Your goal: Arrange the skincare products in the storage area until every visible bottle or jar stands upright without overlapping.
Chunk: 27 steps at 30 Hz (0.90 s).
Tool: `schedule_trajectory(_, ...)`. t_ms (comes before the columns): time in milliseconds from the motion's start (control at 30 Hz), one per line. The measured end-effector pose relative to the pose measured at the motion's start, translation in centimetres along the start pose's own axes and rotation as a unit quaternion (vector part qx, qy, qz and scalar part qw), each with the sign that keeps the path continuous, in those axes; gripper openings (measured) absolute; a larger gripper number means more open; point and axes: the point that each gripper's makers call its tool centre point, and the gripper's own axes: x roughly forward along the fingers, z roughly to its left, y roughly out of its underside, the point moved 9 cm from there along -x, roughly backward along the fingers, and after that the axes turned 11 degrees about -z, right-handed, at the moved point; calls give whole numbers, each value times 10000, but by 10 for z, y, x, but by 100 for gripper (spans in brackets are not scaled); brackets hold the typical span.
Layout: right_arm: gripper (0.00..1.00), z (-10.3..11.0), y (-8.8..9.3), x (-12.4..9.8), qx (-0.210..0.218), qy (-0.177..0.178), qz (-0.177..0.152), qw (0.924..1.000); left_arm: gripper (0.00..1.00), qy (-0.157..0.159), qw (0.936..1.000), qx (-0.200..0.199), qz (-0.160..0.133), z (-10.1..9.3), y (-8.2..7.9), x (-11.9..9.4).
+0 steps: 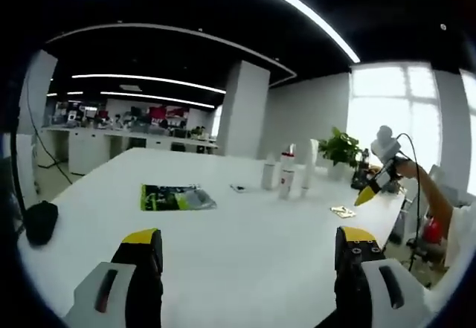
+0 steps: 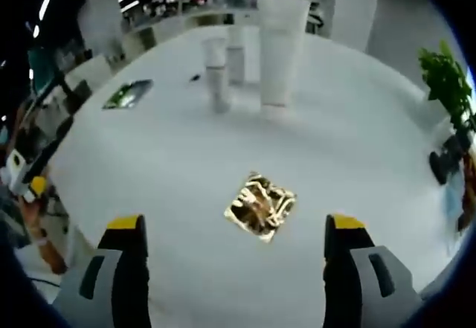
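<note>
left gripper (image 1: 249, 257): jaws spread wide, nothing between them
right gripper (image 2: 232, 250): jaws spread wide, above the white table (image 2: 357, 157)
gold sachet (image 2: 260, 206): flat on table, just ahead of right gripper
tall white tube (image 2: 281, 49): upright, farther back
slim bottles (image 2: 217, 75): upright, beside the tube
green leaflet (image 1: 176, 197): flat, mid-table

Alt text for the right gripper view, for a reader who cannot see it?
Open right gripper hovers over a white table, empty, above a gold sachet. Beyond stand a tall white tube and two smaller bottles, all upright.
</note>
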Motion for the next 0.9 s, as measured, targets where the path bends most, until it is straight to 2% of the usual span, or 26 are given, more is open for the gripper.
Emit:
schedule_trajectory(167, 100, -9, -6, 13, 321, 106, -40, 9994, 100, -175, 9997, 152, 73, 7, -2, 6)
schedule_trajectory(367, 100, -14, -7, 26, 501, 258, 263, 9981, 100, -394, 9985, 372, 46, 12, -3, 7)
schedule_trajectory(700, 100, -6, -8, 37, 648, 233, 431, 9967, 100, -437, 9973, 570, -174, 13, -7, 6)
schedule_trajectory(800, 99, -5, -12, 43, 773, 234, 581, 9950, 100, -441, 9971, 599, -154, 13, -5, 7)
schedule_trajectory(900, 97, -4, -15, 48, 815, 390, 815, 9926, 100, -412, 9973, 597, -102, 12, -1, 10)
